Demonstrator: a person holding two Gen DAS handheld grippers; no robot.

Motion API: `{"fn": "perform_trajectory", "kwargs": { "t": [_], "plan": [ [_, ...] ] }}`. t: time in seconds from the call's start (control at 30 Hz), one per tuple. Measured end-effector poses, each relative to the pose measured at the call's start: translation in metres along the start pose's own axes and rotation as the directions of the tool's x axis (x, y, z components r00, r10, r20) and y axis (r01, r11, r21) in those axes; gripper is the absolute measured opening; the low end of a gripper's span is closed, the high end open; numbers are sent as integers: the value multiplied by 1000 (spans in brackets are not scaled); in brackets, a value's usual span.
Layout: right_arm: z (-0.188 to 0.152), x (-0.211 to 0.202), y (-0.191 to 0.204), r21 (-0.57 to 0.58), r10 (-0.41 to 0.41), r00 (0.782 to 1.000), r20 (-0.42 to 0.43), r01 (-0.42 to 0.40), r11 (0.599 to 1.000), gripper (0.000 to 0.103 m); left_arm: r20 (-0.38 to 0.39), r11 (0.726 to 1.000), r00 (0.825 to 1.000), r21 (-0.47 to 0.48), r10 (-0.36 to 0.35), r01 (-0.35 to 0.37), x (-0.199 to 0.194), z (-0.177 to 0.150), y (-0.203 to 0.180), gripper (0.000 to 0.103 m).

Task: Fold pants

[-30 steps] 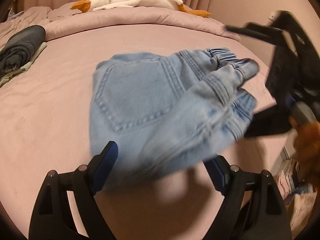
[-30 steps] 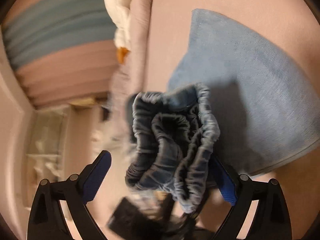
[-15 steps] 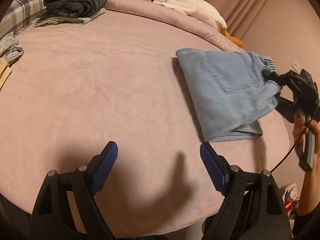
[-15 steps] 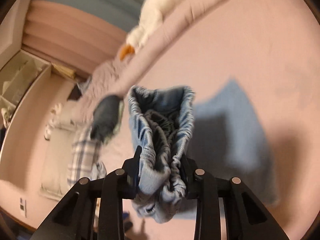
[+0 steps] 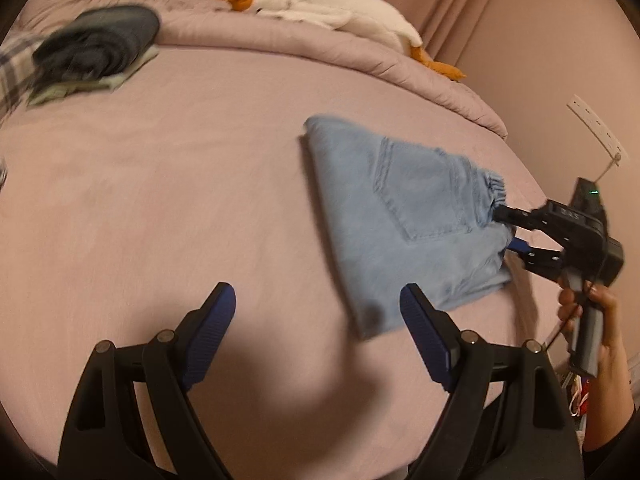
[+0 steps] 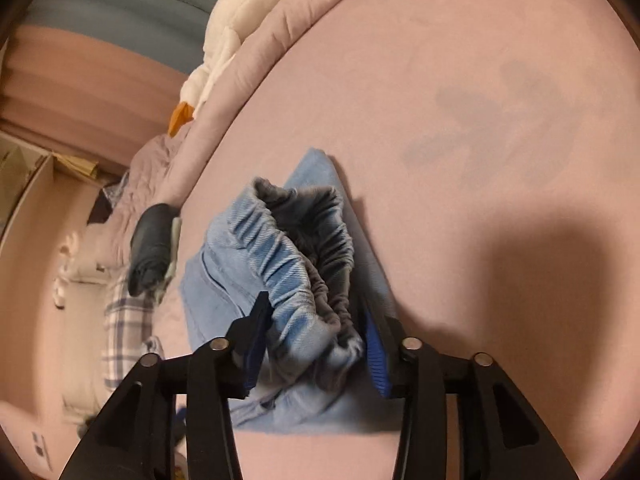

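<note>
Light blue denim pants [image 5: 404,220], folded into a compact bundle, lie on the pink bed [image 5: 160,200] near its right edge. My right gripper [image 6: 316,344] is around the elastic waistband [image 6: 296,264], which fills the gap between its blue pads; from the left wrist view it [image 5: 506,228] grips the waistband end. My left gripper [image 5: 318,332] is open and empty, above the bed, just left of the pants' near corner.
A stack of dark folded clothes [image 5: 96,44] sits at the far left of the bed, with plaid cloth [image 5: 12,68] beside it. A white goose plush [image 5: 332,12] lies on the rolled blanket at the head. A wall [image 5: 540,60] rises to the right.
The left gripper let go of the pants and pulled back. The right gripper closed on the waistband, and its jaws now stand slightly wider than half a second ago; the pants lie flat.
</note>
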State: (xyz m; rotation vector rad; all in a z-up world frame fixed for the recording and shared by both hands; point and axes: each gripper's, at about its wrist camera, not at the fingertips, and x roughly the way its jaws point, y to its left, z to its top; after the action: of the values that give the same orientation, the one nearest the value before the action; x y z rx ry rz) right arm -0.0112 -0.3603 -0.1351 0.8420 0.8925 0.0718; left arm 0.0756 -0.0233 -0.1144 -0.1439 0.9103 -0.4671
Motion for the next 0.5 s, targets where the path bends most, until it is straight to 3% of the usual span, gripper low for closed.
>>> {"fn": "perform_trajectory", "kwargs": {
  "t": [0.13,0.2,0.27,0.37,0.43,0.5],
  "plan": [
    [5,-35,41,-184,-134,980,145,159,970,49,7,999,999,44,-32,32,17,20,-23,84],
    [7,-36,67,-283,-144,973,180,192,940,48,-4,996,999,77,-44,44,30,28,-41,84],
    [9,-26,93,-401,-141,973,182,204,893,45,-16,992,998,113,-58,59,45,36,-60,83],
    [13,3,123,-519,-159,975,155,218,826,27,-53,987,996,140,-65,72,69,43,-79,77],
    [16,23,127,-562,-192,973,125,229,795,27,-106,987,993,147,-50,65,88,41,-85,75],
    [17,56,115,-590,-296,953,59,273,760,26,-128,986,992,163,-19,40,101,35,-86,75]
  ]
}}
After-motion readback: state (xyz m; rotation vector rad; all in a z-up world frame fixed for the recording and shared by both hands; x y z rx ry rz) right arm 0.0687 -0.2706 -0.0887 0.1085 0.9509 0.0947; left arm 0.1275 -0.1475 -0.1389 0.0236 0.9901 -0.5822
